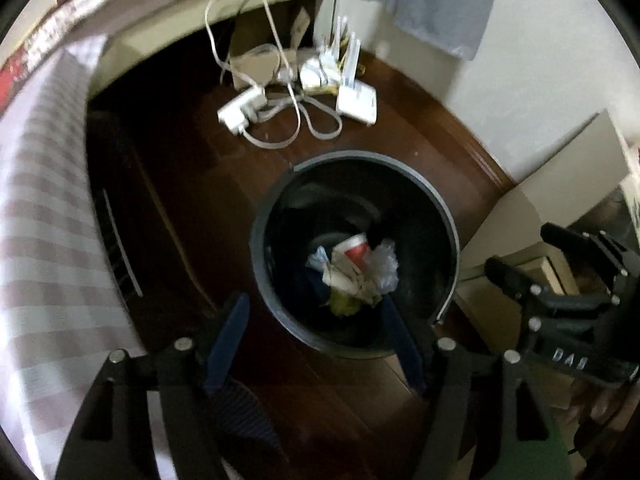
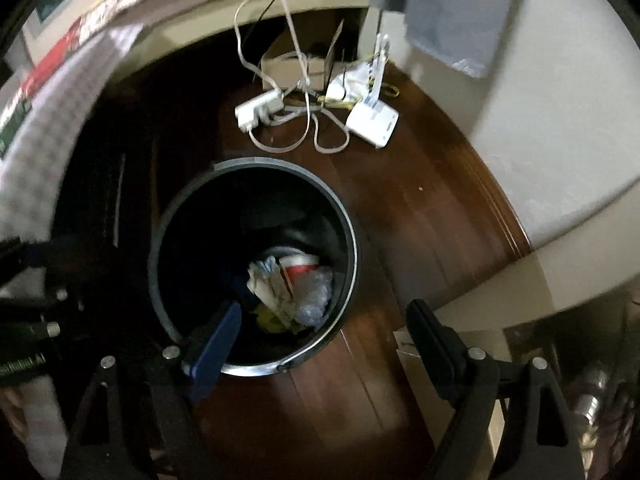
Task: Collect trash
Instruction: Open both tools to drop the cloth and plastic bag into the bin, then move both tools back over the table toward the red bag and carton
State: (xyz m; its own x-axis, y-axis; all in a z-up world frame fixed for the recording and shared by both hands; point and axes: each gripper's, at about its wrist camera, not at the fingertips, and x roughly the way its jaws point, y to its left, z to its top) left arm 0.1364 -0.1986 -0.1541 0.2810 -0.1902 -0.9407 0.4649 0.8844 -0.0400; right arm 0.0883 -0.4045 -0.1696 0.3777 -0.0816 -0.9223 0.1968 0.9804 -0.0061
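Observation:
A round black trash bin (image 1: pixel 448 216) stands on the dark wood floor, also in the right wrist view (image 2: pixel 352 240). Inside lies trash: a red and white paper cup (image 1: pixel 356 250), crumpled paper (image 2: pixel 268 284), clear plastic (image 1: pixel 386 268) and something yellow (image 1: pixel 344 306). My left gripper (image 1: pixel 316 332) is open and empty above the bin's near rim. My right gripper (image 2: pixel 324 332) is open and empty above the bin's right near rim; it also shows at the right of the left wrist view (image 1: pixel 532 256).
A bed with a checked cover (image 1: pixel 44 220) runs along the left. A white power strip (image 1: pixel 242 110), cables, a white router (image 1: pixel 358 100) and a cardboard box (image 2: pixel 296 66) lie on the floor beyond the bin. A beige cabinet (image 1: pixel 560 184) stands at the right.

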